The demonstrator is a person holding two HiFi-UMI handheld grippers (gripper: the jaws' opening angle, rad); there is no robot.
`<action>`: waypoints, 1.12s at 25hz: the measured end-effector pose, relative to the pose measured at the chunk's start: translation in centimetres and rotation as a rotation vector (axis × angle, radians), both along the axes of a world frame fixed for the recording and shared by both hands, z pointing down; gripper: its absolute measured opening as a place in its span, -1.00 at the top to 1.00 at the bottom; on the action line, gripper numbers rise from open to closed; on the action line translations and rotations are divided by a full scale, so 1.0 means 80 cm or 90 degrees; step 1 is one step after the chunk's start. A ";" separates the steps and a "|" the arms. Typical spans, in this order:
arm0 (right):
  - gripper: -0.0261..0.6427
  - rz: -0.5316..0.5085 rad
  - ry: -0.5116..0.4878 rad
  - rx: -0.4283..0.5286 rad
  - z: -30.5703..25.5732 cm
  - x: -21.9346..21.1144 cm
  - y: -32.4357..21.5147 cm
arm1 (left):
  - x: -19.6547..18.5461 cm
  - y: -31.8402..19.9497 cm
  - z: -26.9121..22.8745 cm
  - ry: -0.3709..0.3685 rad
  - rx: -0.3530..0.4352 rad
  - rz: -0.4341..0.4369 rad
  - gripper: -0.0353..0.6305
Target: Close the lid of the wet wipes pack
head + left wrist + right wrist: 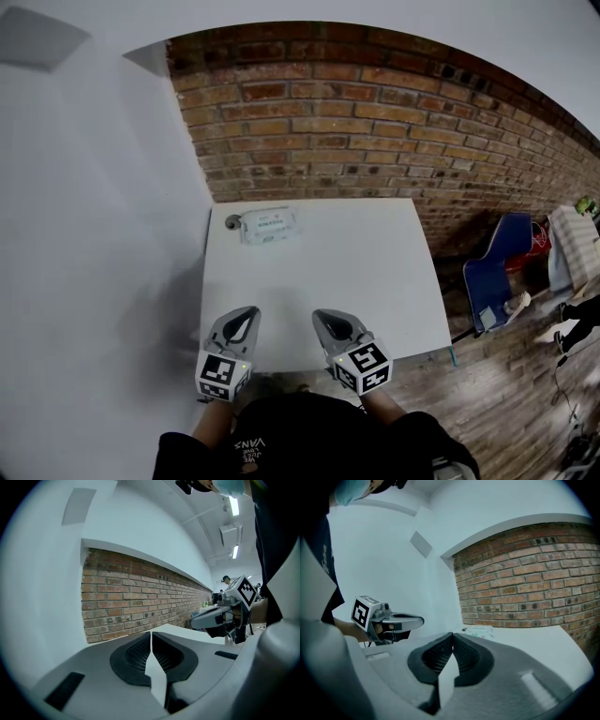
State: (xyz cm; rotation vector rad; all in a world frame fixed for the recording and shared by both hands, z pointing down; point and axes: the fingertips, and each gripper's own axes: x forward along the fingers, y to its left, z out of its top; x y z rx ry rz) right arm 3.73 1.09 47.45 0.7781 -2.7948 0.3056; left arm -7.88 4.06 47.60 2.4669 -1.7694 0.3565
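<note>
1. At the far left corner of the white square table [375,281], close to the red brick wall [375,122], a pale soft-plastic wet wipes pack [269,225] is lying flat in the head view. A small grey round object [232,221] is sitting just beside its left end, and I cannot tell what it is. The left gripper [246,317] and the right gripper [326,319] are hovering over the table's near edge, well apart from the pack. A blue chair [497,272] is standing off to the right.
2. Along the left gripper view, the left gripper [151,634] is pressing its jaws together tip to tip with nothing between them. It is aiming toward the brick wall. The right gripper [220,618] is showing at the right, and the pack is not appearing here.
3. Along the right gripper view, the right gripper [452,635] is likewise holding its jaws together on nothing. The pack [478,631] is lying ahead by the wall, and the left gripper [393,620] is showing at the left.
4. Judging progress, the task is looking unstarted, since neither gripper is touching the pack. The lid is showing too small to tell whether it is up. Reaching across and pressing it down seem to be remaining.
5. Counting: one pack, two grippers, one table, one chair, one grey round object.
</note>
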 end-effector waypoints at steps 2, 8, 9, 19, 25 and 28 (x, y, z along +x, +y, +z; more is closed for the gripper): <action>0.93 -0.002 -0.002 -0.001 0.001 0.000 0.002 | 0.001 0.008 0.003 0.004 -0.002 -0.006 0.82; 0.93 -0.011 0.000 -0.007 0.006 0.002 0.012 | 0.014 0.030 0.006 0.009 -0.010 -0.008 0.82; 0.93 -0.012 0.000 -0.008 0.006 0.003 0.013 | 0.016 0.033 0.007 0.010 -0.012 -0.009 0.82; 0.93 -0.022 0.006 -0.014 0.011 0.003 0.024 | 0.030 0.051 0.007 0.029 -0.012 -0.010 0.82; 0.93 -0.031 0.013 -0.006 0.012 0.002 0.033 | 0.039 0.059 0.007 0.031 -0.013 -0.001 0.82; 0.93 -0.033 0.026 0.009 0.012 0.001 0.035 | 0.037 0.062 0.009 0.033 -0.014 -0.002 0.82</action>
